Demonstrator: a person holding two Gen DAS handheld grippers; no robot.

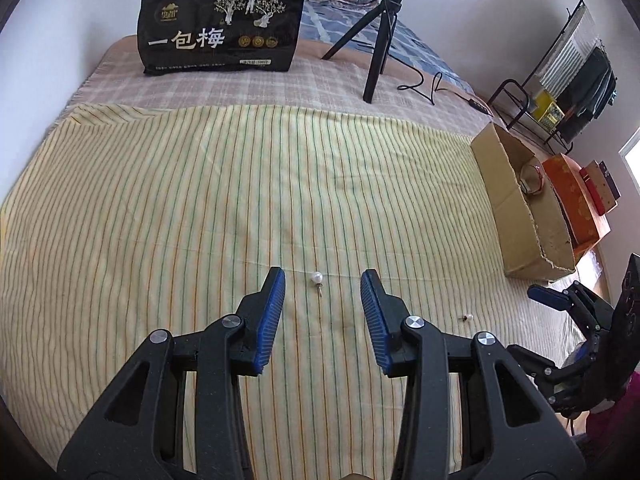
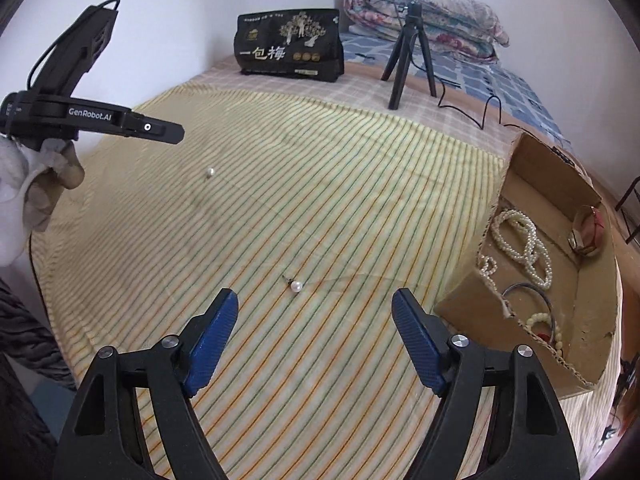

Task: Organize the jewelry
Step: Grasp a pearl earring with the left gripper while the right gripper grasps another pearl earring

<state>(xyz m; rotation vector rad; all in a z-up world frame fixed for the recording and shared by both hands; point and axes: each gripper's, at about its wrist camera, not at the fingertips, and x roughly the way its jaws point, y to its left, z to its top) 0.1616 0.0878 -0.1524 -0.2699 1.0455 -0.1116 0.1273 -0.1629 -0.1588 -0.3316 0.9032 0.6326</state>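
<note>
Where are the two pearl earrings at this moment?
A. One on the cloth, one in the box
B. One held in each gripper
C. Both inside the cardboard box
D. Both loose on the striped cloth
D: one pearl earring lies before the open right gripper, the other pearl earring farther off, both on the striped cloth, outside the cardboard box.

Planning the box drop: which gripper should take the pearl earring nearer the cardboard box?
Right: the right gripper, open, frames that pearl earring, cardboard box beside it. Left gripper frames the other.
</note>
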